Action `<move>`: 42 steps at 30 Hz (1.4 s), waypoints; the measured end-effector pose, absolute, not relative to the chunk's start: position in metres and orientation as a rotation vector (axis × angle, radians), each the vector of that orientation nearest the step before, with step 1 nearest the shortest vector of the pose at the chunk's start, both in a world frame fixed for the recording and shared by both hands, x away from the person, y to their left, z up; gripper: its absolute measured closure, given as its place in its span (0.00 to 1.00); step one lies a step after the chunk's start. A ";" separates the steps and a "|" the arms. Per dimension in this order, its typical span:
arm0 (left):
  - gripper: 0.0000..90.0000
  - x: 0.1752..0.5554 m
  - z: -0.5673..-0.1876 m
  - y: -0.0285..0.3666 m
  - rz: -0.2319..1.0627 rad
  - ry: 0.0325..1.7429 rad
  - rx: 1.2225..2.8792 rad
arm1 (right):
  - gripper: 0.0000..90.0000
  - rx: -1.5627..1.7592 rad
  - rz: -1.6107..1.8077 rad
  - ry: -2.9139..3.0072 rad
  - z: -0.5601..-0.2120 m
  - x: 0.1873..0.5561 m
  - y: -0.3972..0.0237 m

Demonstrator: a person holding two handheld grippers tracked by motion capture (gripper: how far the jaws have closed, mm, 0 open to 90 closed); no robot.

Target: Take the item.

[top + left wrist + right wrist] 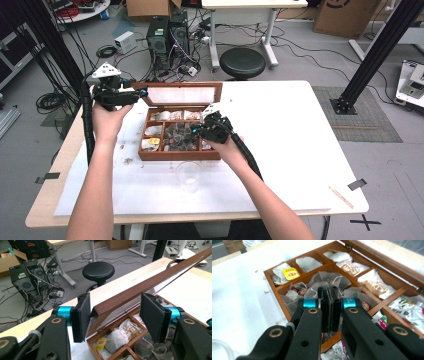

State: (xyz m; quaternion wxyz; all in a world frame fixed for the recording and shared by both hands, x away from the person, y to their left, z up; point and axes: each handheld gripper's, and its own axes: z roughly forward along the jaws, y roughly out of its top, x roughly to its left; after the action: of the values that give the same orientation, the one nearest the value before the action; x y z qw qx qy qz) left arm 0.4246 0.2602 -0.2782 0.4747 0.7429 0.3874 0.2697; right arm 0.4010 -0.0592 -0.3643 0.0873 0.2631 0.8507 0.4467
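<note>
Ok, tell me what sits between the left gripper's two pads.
In the left gripper view the raised lid of the wooden tea box runs through the gap of the left gripper; neither pad visibly presses on it. Below lie tea bags.

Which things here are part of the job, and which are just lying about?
In the job: wooden tea box, its lid, tea bags, clear cup, left tongs, right tongs.
Lying about: wooden stick, stool, computer tower.

A clear cup [189,175] stands on the white surface [290,130]. Behind it are a black stool [242,62], computer towers [167,35] and cardboard boxes [345,15].
</note>
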 end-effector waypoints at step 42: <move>0.47 0.425 -0.278 0.259 0.662 0.958 1.806 | 1.00 0.470 1.678 2.552 -0.318 0.321 -0.103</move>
State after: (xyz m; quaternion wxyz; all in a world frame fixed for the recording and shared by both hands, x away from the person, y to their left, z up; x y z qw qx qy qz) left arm 0.4251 0.2594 -0.2781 0.4761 0.7391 0.3920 0.2710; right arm 0.3210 -0.1030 -0.3179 0.0254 0.1521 0.8256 0.5428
